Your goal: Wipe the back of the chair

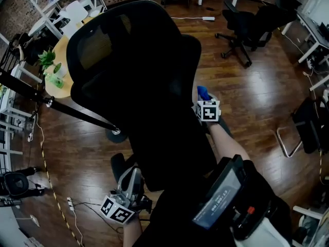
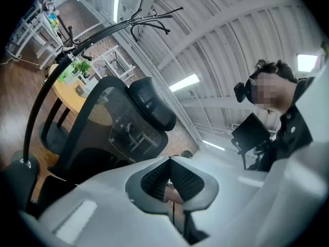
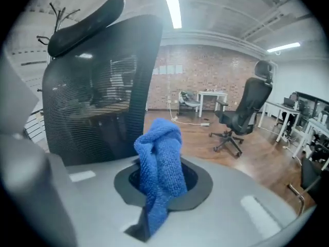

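Two hand-held grippers, but only one looks set to do the work. The right hand-held gripper (image 1: 205, 104) is clenched on a bunched-up blue cloth (image 3: 160, 153), which sticks up out of its jaws with a tail hanging down below them. The chair back (image 3: 97, 96), the black mesh one, stands just ahead of that gripper and off to its left, so the cloth sits right at the back's side edge. My guess is it's held up there so the cloth can go across the mesh next.

The left hand-held gripper (image 2: 170, 178) has its jaws pressed together with nothing in them. It's low down by the foot of the chair and tilted upward, so its own view looks up at the mesh and the headrest (image 2: 152, 105) ahead of it. I'd say it's just parked out of the way.

Stuff I can't make out:
- Whether the cloth actually touches the mesh. It's close, but neither view settles it.
- The seat and base. From the head view the black back covers nearly all of them, and it all blends into one dark blob.
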Tool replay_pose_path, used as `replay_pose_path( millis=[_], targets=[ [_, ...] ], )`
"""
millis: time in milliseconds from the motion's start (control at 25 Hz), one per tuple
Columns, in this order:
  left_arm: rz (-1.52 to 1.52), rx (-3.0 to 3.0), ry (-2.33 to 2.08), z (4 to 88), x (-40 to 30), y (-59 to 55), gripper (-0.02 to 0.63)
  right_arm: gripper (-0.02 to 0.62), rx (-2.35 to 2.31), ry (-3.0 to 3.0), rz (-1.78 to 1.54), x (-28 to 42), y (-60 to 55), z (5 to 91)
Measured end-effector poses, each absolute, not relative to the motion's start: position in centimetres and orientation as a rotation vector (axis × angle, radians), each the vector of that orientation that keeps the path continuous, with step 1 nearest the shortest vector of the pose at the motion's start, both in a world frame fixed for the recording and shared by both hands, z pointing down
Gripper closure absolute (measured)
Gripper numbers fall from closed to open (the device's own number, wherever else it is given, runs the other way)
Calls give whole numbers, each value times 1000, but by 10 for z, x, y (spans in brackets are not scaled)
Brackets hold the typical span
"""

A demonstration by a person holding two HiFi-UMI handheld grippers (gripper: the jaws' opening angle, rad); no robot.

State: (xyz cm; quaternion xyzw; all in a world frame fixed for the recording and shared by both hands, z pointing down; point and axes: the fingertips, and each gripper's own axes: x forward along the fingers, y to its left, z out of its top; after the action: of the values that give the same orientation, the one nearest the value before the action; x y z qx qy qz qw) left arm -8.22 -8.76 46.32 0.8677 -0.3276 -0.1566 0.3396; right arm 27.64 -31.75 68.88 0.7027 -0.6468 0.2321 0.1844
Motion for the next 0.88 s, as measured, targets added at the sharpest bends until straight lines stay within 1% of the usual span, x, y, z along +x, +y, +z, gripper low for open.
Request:
replay_pose_path(
  millis=[160,280,400,520,720,880],
  targets=[
    [-429,2251,-871,460,-92,-85,600,563,2071,-1730,638,285,-310,685],
    [-443,2226,-918,460,-106,-79,600,563,2001,-1752,716,260,-312,705],
    [-445,2191,-986,463,-126,-71,600,563,1916,-1787,741,216,-319,725],
    [-452,2154,-1067,468,-154,-62,600,563,1929,-1797,782,171,-326,740],
    [-504,2080,-1241,465,-203,-32,600,563,1658,-1940,829,48,-321,762],
    [-526,2027,-1350,466,-235,-8,600,563,1564,-1986,909,-20,-317,769]
  ],
)
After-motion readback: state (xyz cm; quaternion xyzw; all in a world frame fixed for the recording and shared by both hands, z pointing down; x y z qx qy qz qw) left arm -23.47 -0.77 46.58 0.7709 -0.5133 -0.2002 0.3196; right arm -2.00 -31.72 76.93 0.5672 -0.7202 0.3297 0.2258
